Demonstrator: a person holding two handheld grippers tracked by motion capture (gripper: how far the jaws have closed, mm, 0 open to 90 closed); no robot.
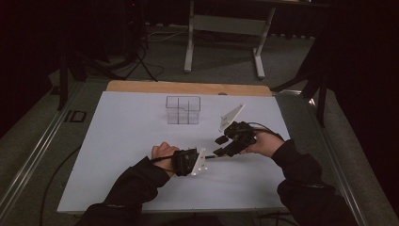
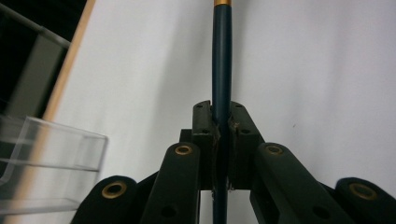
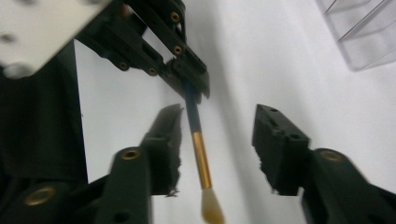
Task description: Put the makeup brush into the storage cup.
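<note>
Left tool (image 2: 221,135) clamps a brush (image 3: 200,140); right tool (image 3: 217,149), jaws apart, reveals its pale tip

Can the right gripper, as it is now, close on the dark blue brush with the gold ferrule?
Probably yes. The right gripper is open, and the dark blue brush with the gold ferrule passes between its jaws; nothing blocks them. The left gripper clamps the handle.

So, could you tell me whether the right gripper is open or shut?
Open: the right gripper has its jaws spread either side of the brush, touching neither side.
</note>
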